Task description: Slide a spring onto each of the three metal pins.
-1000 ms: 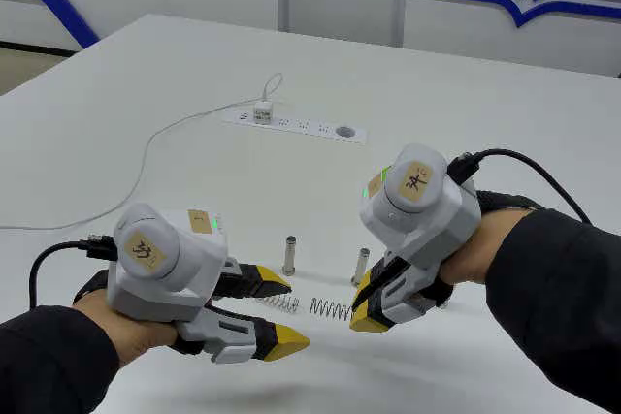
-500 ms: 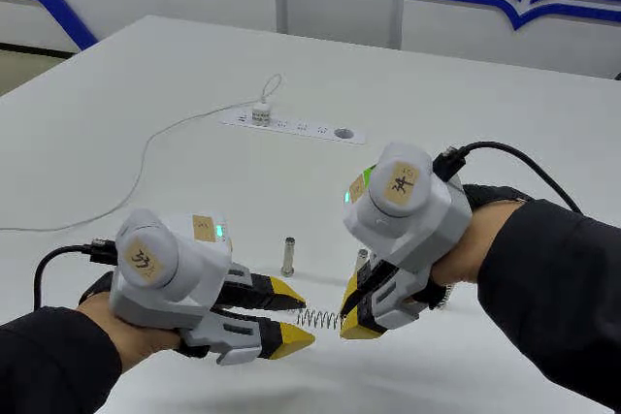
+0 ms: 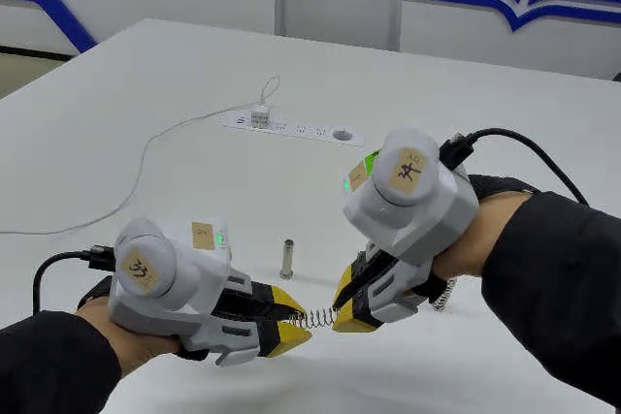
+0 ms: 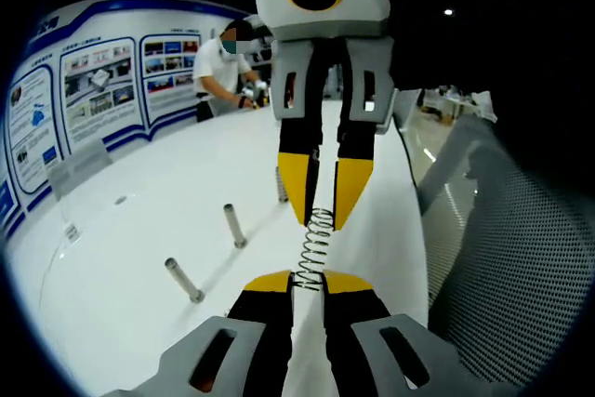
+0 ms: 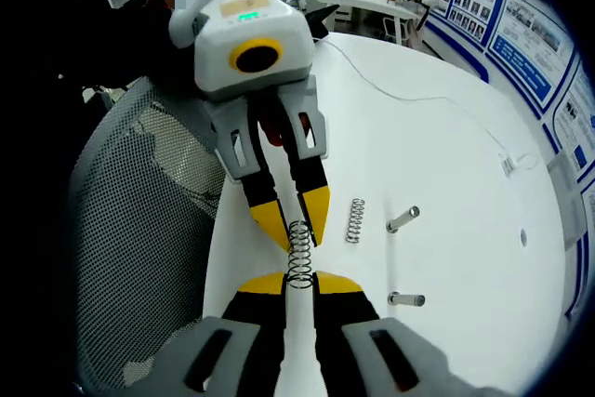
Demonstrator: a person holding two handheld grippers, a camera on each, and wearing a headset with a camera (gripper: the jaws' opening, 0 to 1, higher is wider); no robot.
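Note:
A short metal spring (image 3: 315, 317) hangs level between my two grippers, just above the white table (image 3: 146, 94). My left gripper (image 3: 291, 322) is shut on its left end and my right gripper (image 3: 342, 312) on its right end. In the left gripper view the spring (image 4: 314, 246) runs from my left gripper (image 4: 307, 282) to the right gripper (image 4: 323, 194) opposite. Three upright pins (image 4: 183, 279) (image 4: 234, 226) (image 4: 281, 183) stand bare at the left. In the right gripper view the spring (image 5: 299, 253) rises from my right gripper (image 5: 300, 283); a second spring (image 5: 355, 218) lies beside two pins (image 5: 403, 219) (image 5: 406, 299).
One pin (image 3: 287, 259) stands just behind the grippers. A white power strip (image 3: 291, 128) with a cable lies mid-table, and a chair (image 3: 340, 12) stands at the far edge. A mesh chair (image 5: 139, 211) sits by the near edge. A person (image 4: 223, 67) stands far off.
The right gripper lifted the spring off the table and carried it left. The left gripper moved in and closed on the spring's free end.

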